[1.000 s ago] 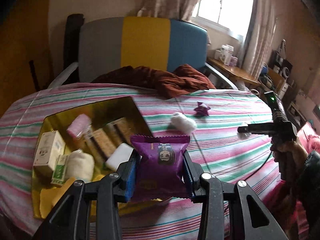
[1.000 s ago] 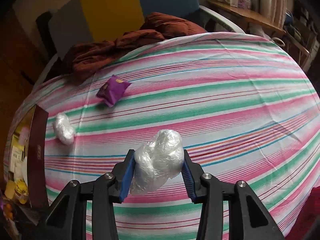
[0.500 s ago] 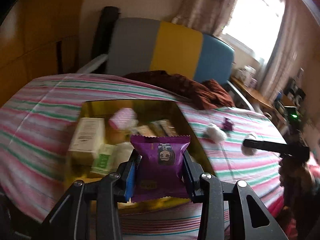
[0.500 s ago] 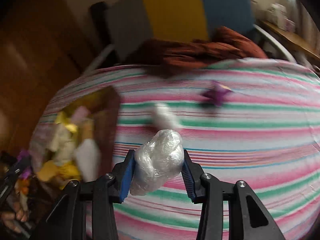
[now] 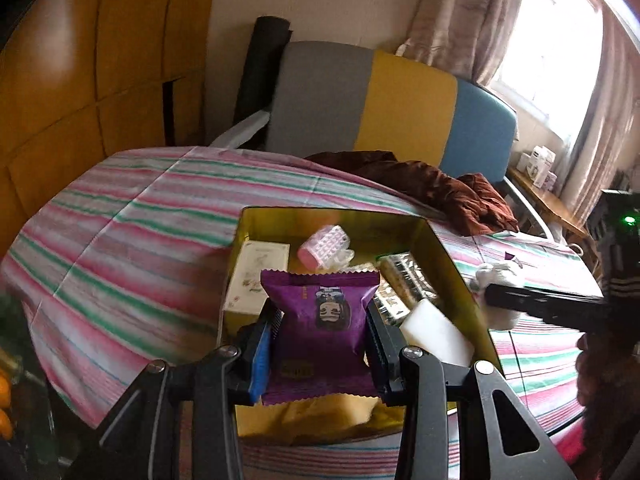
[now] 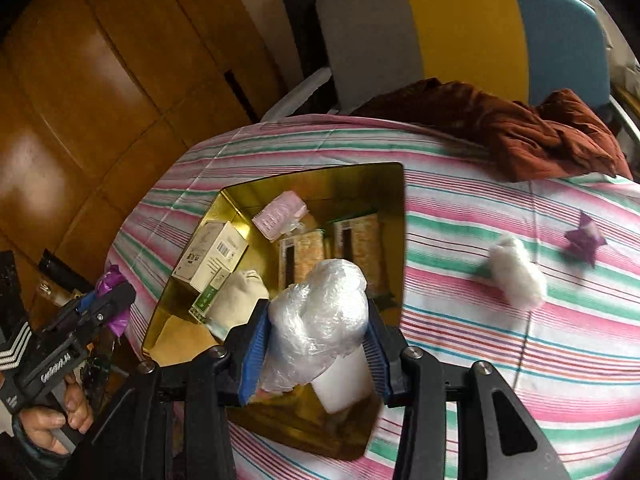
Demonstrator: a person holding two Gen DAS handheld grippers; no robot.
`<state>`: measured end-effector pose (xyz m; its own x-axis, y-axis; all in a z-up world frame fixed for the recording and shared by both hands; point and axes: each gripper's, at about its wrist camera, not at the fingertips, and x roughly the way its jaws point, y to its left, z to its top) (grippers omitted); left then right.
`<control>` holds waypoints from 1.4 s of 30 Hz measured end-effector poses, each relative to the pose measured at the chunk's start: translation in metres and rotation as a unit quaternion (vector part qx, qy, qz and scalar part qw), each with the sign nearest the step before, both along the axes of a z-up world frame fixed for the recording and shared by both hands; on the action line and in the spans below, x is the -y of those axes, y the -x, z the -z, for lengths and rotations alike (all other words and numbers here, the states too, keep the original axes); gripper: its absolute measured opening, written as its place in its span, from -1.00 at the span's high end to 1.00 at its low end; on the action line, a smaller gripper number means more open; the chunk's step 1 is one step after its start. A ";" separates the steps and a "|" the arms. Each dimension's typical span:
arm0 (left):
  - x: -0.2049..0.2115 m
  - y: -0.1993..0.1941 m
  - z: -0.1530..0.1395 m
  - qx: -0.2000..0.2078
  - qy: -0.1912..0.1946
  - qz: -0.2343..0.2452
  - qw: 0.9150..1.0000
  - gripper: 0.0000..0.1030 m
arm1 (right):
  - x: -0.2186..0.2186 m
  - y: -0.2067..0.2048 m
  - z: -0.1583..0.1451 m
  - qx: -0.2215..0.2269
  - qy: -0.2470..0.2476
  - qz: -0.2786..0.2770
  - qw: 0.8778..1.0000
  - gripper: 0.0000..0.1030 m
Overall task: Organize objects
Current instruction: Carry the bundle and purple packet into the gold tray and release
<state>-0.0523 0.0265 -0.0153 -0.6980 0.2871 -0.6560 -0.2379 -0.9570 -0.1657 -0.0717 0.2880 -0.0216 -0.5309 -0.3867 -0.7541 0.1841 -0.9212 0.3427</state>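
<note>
My left gripper (image 5: 320,344) is shut on a purple snack packet (image 5: 324,320), held upright over the near end of an open gold box (image 5: 452,264). In the right wrist view my right gripper (image 6: 316,344) is shut on a white plastic-wrapped bundle (image 6: 320,312) above the gold box (image 6: 360,188) and its near right part. The box holds a white carton (image 6: 216,256), a pink packet (image 6: 280,212), snack bars (image 6: 360,240), a cream pouch (image 6: 240,300) and a white block (image 5: 436,332). A second white bundle (image 6: 518,276) and a small purple packet (image 6: 584,238) lie on the striped cloth to the right.
A striped cloth (image 5: 140,220) covers the round table. A brown garment (image 5: 440,192) lies at its far edge, in front of a grey, yellow and blue chair (image 5: 400,108). Wooden panelling (image 5: 80,80) stands to the left. The other gripper's black body (image 5: 540,304) reaches in from the right.
Both grippers moved toward the gold box with their loads still held. The right one swung left from over the open cloth to above the box.
</note>
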 end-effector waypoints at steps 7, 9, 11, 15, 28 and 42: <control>-0.026 0.015 -0.002 -0.004 0.015 0.017 1.000 0.21 | 0.011 0.019 -0.003 -0.002 -0.003 -0.006 1.000 0.14; -0.033 0.019 -0.001 -0.003 0.018 0.022 1.000 0.21 | 0.013 0.024 -0.004 -0.003 -0.005 -0.007 1.000 0.14; -0.037 0.024 0.000 -0.003 0.020 0.025 0.999 0.20 | 0.014 0.027 -0.004 -0.003 -0.004 -0.008 1.000 0.14; -0.044 0.033 0.004 0.003 0.026 0.031 0.999 0.20 | 0.016 0.036 -0.001 0.000 -0.005 -0.009 1.000 0.14; -0.060 0.074 0.021 0.024 0.032 0.035 0.999 0.14 | 0.016 0.070 0.013 0.017 -0.004 0.002 1.000 0.07; -0.025 0.056 0.028 0.036 0.016 -0.015 0.999 -0.42 | 0.017 0.062 0.021 0.027 0.013 0.024 0.999 -0.24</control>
